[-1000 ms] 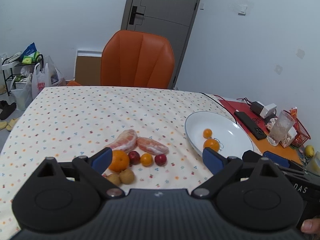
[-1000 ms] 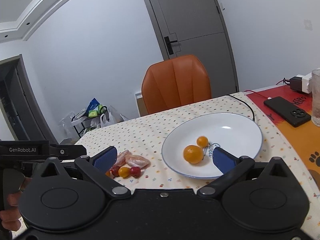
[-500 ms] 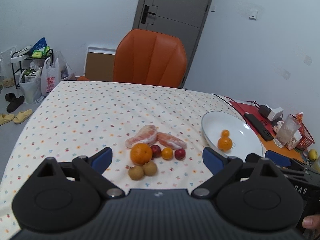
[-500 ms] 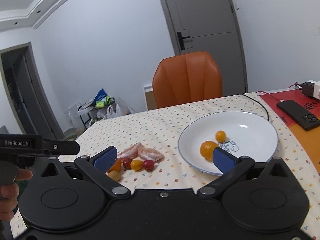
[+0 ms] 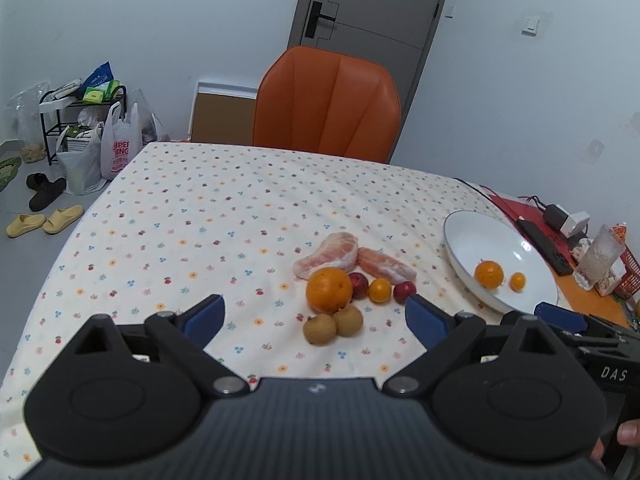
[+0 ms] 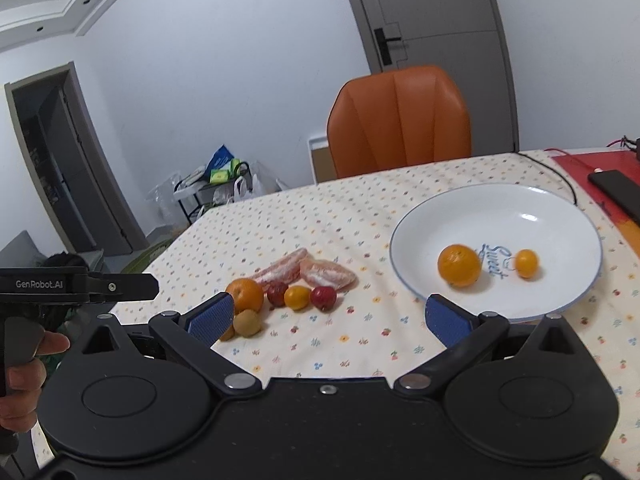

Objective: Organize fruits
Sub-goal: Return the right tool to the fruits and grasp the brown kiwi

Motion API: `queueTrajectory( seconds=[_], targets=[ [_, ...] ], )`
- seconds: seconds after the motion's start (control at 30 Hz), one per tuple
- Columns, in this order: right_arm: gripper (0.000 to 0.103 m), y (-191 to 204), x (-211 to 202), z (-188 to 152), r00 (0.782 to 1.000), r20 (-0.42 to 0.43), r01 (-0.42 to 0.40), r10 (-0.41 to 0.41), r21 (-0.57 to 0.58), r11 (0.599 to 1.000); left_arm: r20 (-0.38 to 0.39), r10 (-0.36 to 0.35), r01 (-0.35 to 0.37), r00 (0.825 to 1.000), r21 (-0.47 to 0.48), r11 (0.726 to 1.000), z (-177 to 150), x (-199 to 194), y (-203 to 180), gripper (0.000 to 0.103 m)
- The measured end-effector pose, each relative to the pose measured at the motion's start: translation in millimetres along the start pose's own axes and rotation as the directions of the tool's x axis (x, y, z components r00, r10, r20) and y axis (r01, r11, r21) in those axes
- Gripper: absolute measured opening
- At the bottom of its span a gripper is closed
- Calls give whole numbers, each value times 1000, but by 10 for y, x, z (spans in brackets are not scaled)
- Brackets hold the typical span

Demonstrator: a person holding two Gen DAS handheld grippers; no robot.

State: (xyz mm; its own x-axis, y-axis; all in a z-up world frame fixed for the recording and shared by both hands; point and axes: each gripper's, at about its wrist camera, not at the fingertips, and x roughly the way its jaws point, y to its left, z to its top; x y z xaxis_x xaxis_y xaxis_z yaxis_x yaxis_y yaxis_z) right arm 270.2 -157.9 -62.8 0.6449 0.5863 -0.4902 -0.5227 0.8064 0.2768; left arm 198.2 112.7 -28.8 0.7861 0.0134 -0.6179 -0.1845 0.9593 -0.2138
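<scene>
Your left tongs [image 5: 314, 314] gape empty, nearest the fruit pile [image 5: 344, 280] straight ahead; right tongs [image 6: 328, 318] gape too.

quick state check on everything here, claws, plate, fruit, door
left claw: open, empty, above the cloth
right claw: open, empty
plate: upright, holds two fruits
orange in plate: whole, unpeeled
small orange fruit in plate: whole
big orange on cloth: whole, unpeeled
two peeled segments: peeled, lying on the cloth
two brown fruits: touching each other
door: shut
</scene>
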Motion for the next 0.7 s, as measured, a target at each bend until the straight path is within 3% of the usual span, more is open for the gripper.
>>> queueTrajectory(
  seconds=[0.17,0.27,0.37,0.43,0.7],
  targets=[
    [100,46,106,-22,999,-36,-24,24,-23,999,-11,-4,4,1000,-1,1000,-61,124,21,93],
    [89,58,178,-27,998,-59,-33,31,-26,999,-8,-19,19,1000,-3,1000,-98,193,34,91],
    [78,50,259,-31,996,-81,-40,38,-25,999,-22,-27,27,999,8,1000,-123,282,24,82],
    [71,53,324,-38,995,-93,-40,37,-28,999,-39,-33,33,999,-7,999,-134,355,51,69],
    [62,57,496,-29,992,-122,-33,29,-32,999,-83,-41,39,996,-28,999,-185,598,109,52]
  ],
)
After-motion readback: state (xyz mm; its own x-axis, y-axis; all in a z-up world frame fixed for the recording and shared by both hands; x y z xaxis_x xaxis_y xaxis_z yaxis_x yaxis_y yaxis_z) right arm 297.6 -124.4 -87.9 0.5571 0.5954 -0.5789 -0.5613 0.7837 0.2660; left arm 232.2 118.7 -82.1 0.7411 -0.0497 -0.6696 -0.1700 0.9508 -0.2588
